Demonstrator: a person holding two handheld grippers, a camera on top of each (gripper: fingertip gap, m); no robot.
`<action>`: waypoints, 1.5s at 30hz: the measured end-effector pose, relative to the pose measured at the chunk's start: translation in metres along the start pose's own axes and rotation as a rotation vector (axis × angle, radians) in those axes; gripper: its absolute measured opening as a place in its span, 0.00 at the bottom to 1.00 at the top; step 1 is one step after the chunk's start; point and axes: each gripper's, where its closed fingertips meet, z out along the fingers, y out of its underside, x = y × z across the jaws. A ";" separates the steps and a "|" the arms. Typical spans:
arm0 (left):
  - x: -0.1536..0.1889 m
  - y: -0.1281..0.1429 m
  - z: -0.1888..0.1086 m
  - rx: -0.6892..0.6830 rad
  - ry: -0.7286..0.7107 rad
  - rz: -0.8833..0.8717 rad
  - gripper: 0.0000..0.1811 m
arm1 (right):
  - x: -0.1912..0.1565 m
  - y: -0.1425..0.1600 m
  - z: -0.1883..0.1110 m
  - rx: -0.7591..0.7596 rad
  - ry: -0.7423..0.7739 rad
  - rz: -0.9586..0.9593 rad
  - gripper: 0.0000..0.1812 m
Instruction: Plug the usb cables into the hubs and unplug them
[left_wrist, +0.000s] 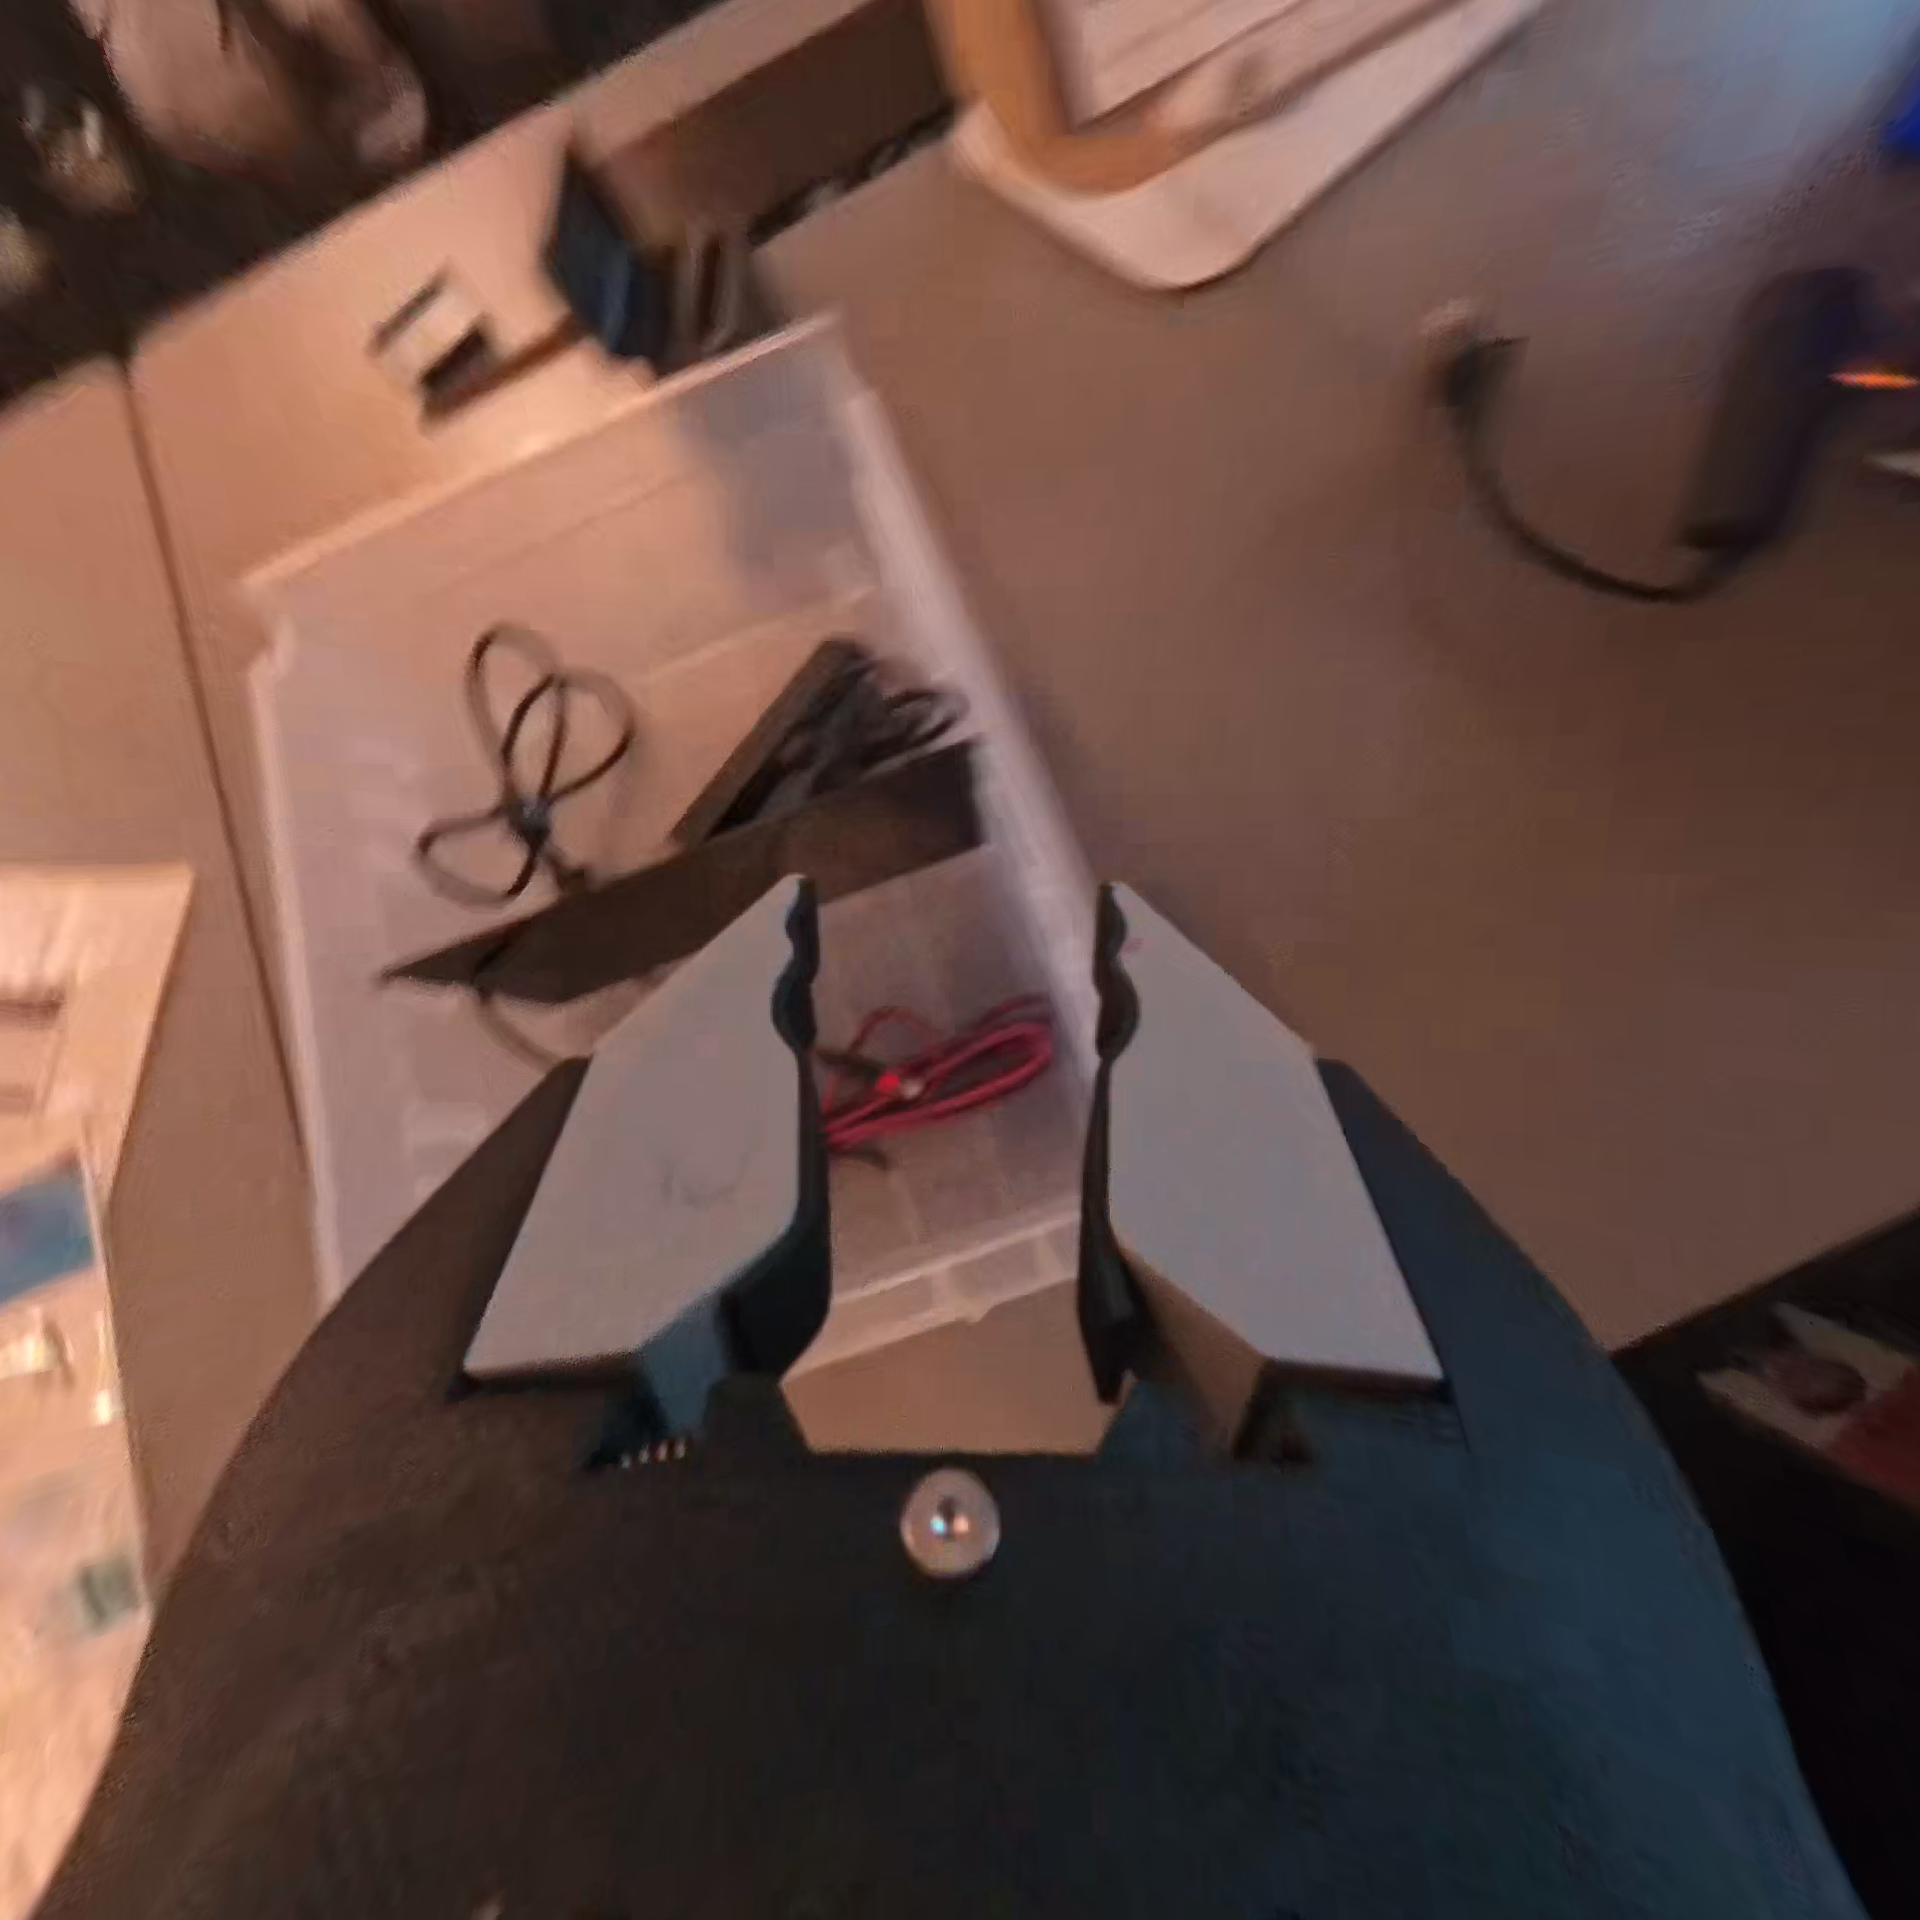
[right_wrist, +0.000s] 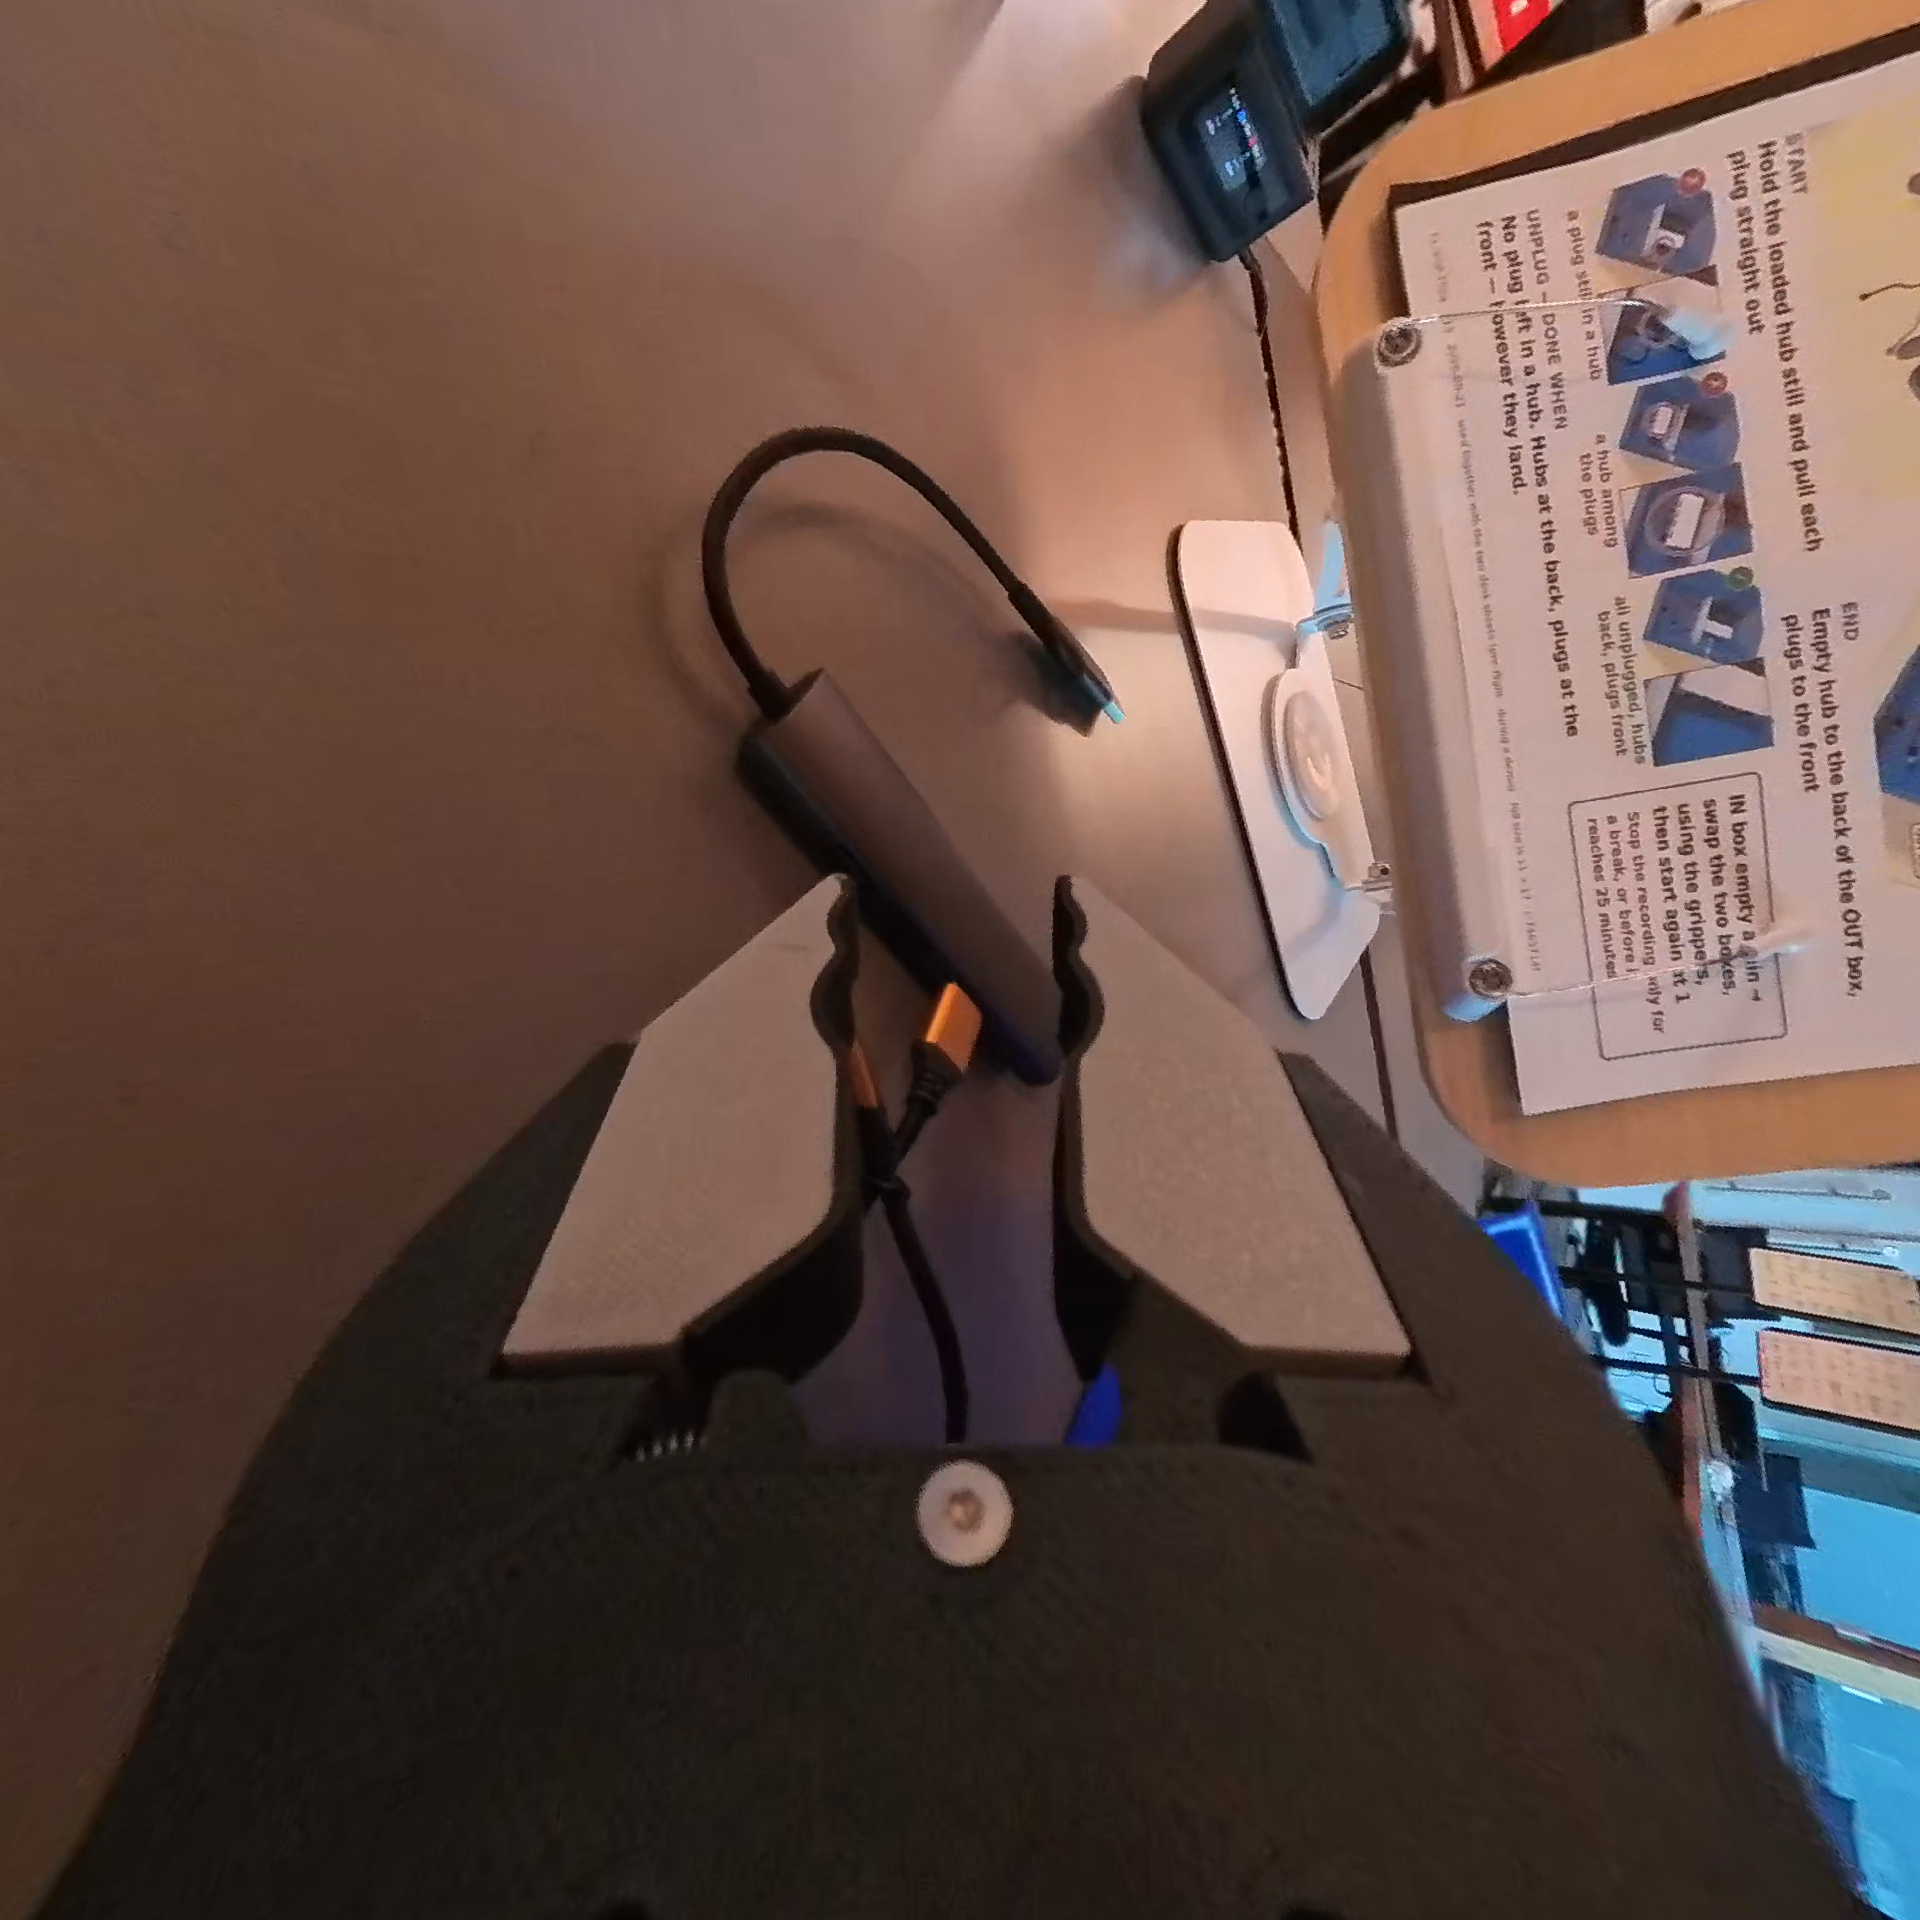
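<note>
The left wrist view is blurred. The left claw (left_wrist: 956, 904) is spread, with nothing between its fingers. Past and below its tips sits a clear bin (left_wrist: 343, 935) on a tan desk (left_wrist: 1403, 883). In the bin, just beyond the claw's left finger, lies a dark flat item (left_wrist: 727, 894) too blurred to identify. Farther left of it is a black cable (left_wrist: 530, 769) tied in loops. Between the fingers, lower in the bin, a red cable (left_wrist: 966, 1070) lies coiled. Far off to the claw's upper right, a dark cord (left_wrist: 1558, 540) curves on the desk; what it joins is too blurred to tell.

In the right wrist view, the right claw (right_wrist: 951, 899) is partly spread around the near end of a grey hub (right_wrist: 894, 821). The hub lies on the desk (right_wrist: 364, 520), running diagonally away to the claw's upper left. Whether the fingers touch the hub cannot be told. The hub's own black lead (right_wrist: 831, 447) arches from its far end and comes down to the right, ending in a free plug (right_wrist: 1081, 686). An orange plug (right_wrist: 951, 1029) sits at the hub's near side between the fingers; its black cable (right_wrist: 925, 1247) runs back toward the claw's base. A second orange plug (right_wrist: 862, 1075) lies just left of it, beside the left finger. Right of the claw stands a wooden board (right_wrist: 1455, 1122) bearing a printed sheet (right_wrist: 1714, 675).
</note>
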 end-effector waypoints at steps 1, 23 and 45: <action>-0.021 0.010 0.003 -0.037 0.003 -0.080 0.31 | -0.001 -0.001 0.000 0.002 0.001 -0.001 0.19; -0.057 -0.061 -0.026 0.144 0.230 -0.301 0.00 | 0.028 -0.022 -0.023 0.179 0.043 0.173 0.12; 0.297 -0.036 -0.039 -0.107 1.101 0.532 0.01 | -0.016 -0.104 -0.098 0.742 -0.738 0.558 0.38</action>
